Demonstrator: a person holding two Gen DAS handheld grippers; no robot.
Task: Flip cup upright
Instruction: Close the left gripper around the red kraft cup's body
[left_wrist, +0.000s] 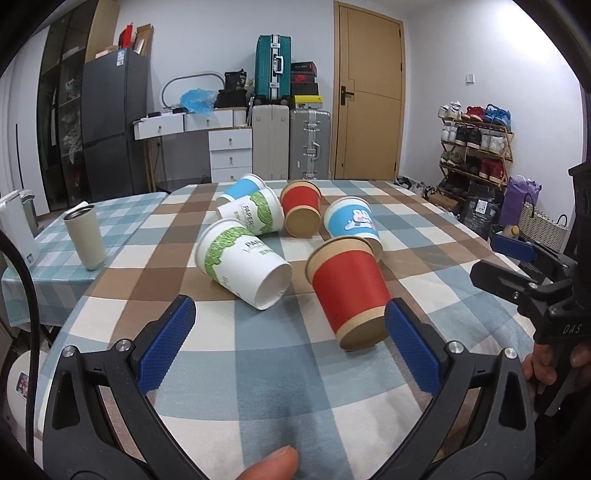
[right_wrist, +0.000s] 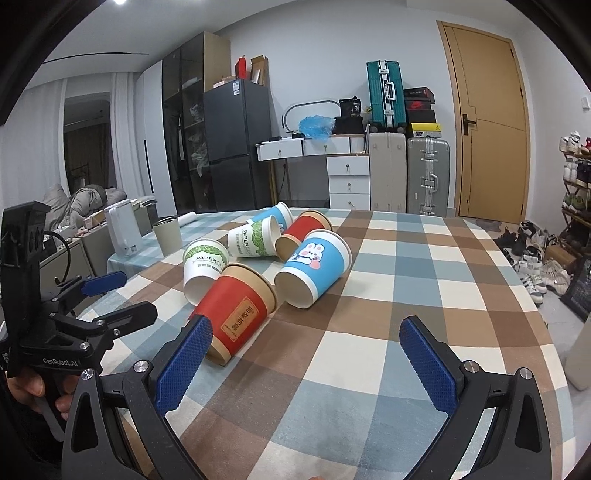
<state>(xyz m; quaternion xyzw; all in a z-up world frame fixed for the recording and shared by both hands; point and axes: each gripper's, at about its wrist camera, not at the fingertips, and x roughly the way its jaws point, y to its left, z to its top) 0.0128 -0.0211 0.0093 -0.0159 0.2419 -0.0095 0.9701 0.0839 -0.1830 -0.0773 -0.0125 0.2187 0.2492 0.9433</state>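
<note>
Several paper cups lie on their sides in a cluster on the checked tablecloth (left_wrist: 258, 350). Nearest is a red cup (left_wrist: 349, 291), its base toward me, also in the right wrist view (right_wrist: 236, 314). Left of it lies a white-and-green cup (left_wrist: 240, 262) (right_wrist: 205, 264). Behind are a blue rabbit cup (left_wrist: 354, 221) (right_wrist: 314, 267), a second red cup (left_wrist: 301, 208), a second green cup (left_wrist: 251, 214) and a second blue cup (left_wrist: 240, 188). My left gripper (left_wrist: 290, 332) is open and empty; its right finger is next to the near red cup. My right gripper (right_wrist: 304, 354) is open and empty, its left finger beside that cup.
A beige tumbler (left_wrist: 85, 236) stands upright on the adjoining blue-checked table at the left, beside a white appliance (left_wrist: 14, 229). The table's right edge drops to the floor by a shoe rack (left_wrist: 476, 144). Suitcases, drawers and a door stand behind.
</note>
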